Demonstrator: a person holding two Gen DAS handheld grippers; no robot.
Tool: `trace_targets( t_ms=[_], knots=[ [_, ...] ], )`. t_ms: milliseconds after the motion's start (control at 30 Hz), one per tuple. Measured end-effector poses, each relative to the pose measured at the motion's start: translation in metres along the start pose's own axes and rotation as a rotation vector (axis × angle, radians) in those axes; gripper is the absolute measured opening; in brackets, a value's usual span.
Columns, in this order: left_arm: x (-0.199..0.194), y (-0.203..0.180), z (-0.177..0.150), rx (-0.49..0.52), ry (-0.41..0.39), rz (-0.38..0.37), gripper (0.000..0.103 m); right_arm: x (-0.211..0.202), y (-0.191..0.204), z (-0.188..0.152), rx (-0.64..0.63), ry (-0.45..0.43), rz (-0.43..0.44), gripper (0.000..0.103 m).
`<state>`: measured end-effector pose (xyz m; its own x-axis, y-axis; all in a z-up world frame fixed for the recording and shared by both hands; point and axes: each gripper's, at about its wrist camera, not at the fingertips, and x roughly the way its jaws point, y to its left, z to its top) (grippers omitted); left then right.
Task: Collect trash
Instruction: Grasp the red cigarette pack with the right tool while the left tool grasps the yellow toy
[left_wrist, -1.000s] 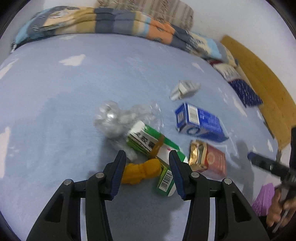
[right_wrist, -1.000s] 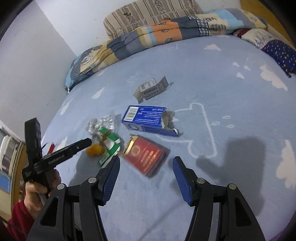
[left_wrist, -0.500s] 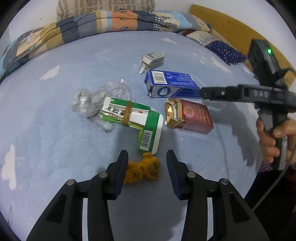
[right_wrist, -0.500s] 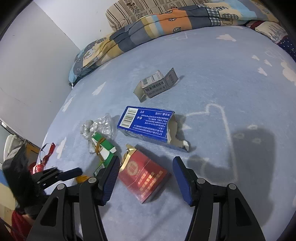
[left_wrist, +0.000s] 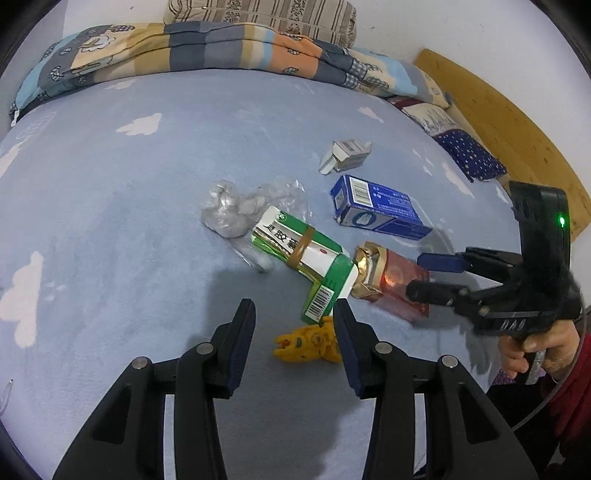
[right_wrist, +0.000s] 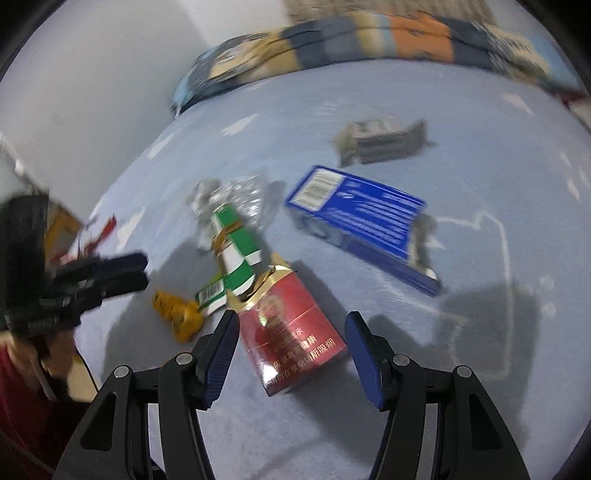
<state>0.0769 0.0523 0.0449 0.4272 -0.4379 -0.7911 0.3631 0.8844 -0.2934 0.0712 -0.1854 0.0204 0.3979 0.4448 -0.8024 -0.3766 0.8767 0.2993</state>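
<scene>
Red card of the cigarette pack (right_wrist: 291, 332), near on the bed (left_wrist: 110, 206), is now straddled by the spread right gripper (right_wrist: 290, 363), brought closer; left gripper (left_wrist: 295, 343) gapes, empty.

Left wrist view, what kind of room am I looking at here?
Most likely a bedroom: the trash lies on a light blue cloud-print bedsheet, with a folded patchwork quilt, a striped pillow and a wooden bed frame.

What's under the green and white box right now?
The green and white box lies partly on the crumpled clear plastic, on the blue bedsheet. Its barcoded flap almost touches the yellow wrapper. Anything beneath its middle is hidden.
</scene>
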Motion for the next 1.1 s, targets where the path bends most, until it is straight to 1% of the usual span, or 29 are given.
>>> trace_targets(
  t_ms=[67, 100, 200, 267, 300, 333, 400, 533, 633, 700, 833, 933, 1033, 1100],
  knots=[
    [0.001, 0.000, 0.000, 0.002, 0.002, -0.004, 0.044, 0.005, 0.013, -0.002, -0.071, 0.005, -0.056, 0.068],
    [0.002, -0.001, 0.000, 0.001, 0.000, -0.004, 0.045, 0.009, 0.017, -0.003, -0.098, 0.009, -0.080, 0.068],
    [0.006, -0.001, -0.002, 0.004, 0.007, -0.013, 0.046, 0.021, 0.029, -0.007, -0.175, 0.026, -0.148, 0.069],
    [0.013, -0.004, -0.002, 0.015, 0.020, -0.017, 0.046, 0.024, 0.030, -0.009, -0.191, 0.031, -0.177, 0.068],
    [0.016, -0.005, -0.002, 0.022, 0.025, -0.020, 0.046, 0.023, 0.029, -0.009, -0.186, 0.029, -0.178, 0.067],
    [0.020, -0.008, -0.003, 0.034, 0.030, -0.019, 0.046, 0.021, 0.028, -0.008, -0.182, 0.029, -0.179, 0.062],
    [0.026, -0.011, -0.004, 0.045, 0.043, -0.024, 0.046, 0.017, 0.027, -0.006, -0.169, 0.027, -0.200, 0.062],
    [0.035, -0.017, -0.008, 0.077, 0.082, -0.004, 0.046, -0.001, 0.013, -0.005, -0.082, -0.002, -0.183, 0.061],
    [0.030, -0.022, -0.015, 0.098, 0.103, -0.016, 0.046, -0.013, 0.004, -0.006, -0.015, -0.021, -0.152, 0.061],
    [0.027, -0.027, -0.021, 0.118, 0.122, -0.037, 0.046, -0.019, 0.001, -0.007, 0.012, -0.037, -0.138, 0.061],
    [0.026, -0.041, -0.034, 0.189, 0.152, -0.023, 0.046, -0.028, 0.001, -0.008, 0.034, -0.057, -0.126, 0.061],
    [0.028, -0.047, -0.038, 0.224, 0.148, 0.033, 0.046, -0.032, 0.005, -0.009, 0.029, -0.070, -0.123, 0.062],
    [0.034, -0.046, -0.035, 0.212, 0.148, 0.069, 0.046, -0.035, 0.008, -0.010, 0.025, -0.081, -0.122, 0.061],
    [0.038, -0.048, -0.033, 0.216, 0.147, 0.090, 0.037, -0.037, 0.008, -0.010, 0.025, -0.087, -0.122, 0.062]
  ],
)
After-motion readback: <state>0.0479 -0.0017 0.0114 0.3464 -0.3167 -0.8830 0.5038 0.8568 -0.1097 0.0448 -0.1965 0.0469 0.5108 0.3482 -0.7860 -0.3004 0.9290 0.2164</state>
